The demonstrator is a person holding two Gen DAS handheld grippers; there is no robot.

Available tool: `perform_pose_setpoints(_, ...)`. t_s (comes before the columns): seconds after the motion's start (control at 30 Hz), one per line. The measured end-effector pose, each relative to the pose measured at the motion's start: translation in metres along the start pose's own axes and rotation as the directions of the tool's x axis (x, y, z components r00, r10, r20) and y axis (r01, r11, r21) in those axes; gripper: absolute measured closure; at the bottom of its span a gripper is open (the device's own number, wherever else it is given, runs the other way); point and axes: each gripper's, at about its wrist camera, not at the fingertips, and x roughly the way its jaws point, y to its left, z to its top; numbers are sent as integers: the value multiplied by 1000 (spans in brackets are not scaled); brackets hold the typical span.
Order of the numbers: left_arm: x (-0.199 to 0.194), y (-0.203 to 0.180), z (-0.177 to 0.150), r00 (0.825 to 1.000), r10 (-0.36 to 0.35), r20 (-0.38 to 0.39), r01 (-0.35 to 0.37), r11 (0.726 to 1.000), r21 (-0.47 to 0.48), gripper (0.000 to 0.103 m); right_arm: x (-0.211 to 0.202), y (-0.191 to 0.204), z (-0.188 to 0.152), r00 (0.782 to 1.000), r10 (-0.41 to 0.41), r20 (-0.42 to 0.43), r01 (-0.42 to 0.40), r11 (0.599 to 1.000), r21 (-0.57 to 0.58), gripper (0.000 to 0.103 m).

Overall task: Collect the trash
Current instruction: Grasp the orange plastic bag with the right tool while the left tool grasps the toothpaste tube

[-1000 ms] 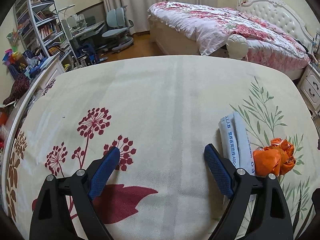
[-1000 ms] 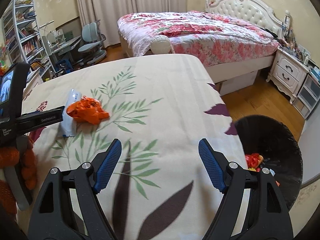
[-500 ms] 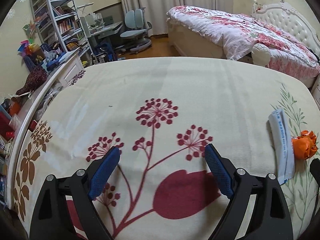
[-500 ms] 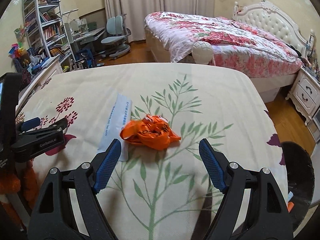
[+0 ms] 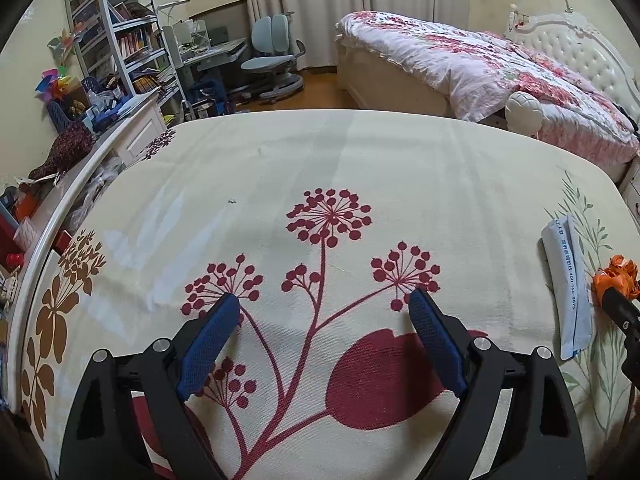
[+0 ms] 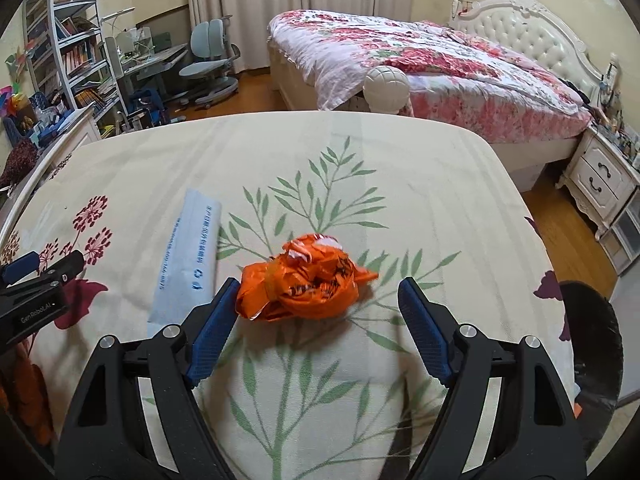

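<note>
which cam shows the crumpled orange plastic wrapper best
The right wrist view: the crumpled orange plastic wrapper lies whole and centred just ahead of the open right gripper. The left wrist view catches only a sliver of it at the right edge.

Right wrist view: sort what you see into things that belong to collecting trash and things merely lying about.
Job: orange wrapper; pale packet; black bin; right gripper, open.

Lying about: bed; chair; bookshelf; nightstand.

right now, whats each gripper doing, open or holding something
Left gripper: open, holding nothing, over bare tablecloth.
Right gripper: open, holding nothing, crumpled orange wrapper just ahead between its fingers.
</note>
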Motion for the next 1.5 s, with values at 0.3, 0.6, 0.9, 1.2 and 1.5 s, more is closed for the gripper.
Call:
perform_pose_setpoints(0.3, -5, -17, -4, 999, -38, 0, 38, 999, 27, 17, -11, -23, -9, 1000, 16, -18, -15, 998, 59, 25)
perform_pose_setpoints(0.6, -11, -23, -8, 999, -44, 10, 44, 999, 22, 17, 2, -6, 17, 1000, -7, 10, 6, 998, 55, 25)
perform_pose_setpoints(0.9, -17, -38, -12, 997, -82, 14, 81, 996, 35, 17, 10, -16, 5, 999, 9, -46, -7, 999, 40, 70)
perform_pose_setpoints(1.2, -30, -60, -15, 988, -150, 21, 149, 987, 57, 17, -4, -40, -14, 999, 7, -40, -6, 1000, 26, 71)
perform_pose_setpoints(1.5, -41, -94, -12, 979, -200, 34, 196, 976, 96, 17, -10, -67, -23, 1000, -14, -27, 16, 998, 63, 71)
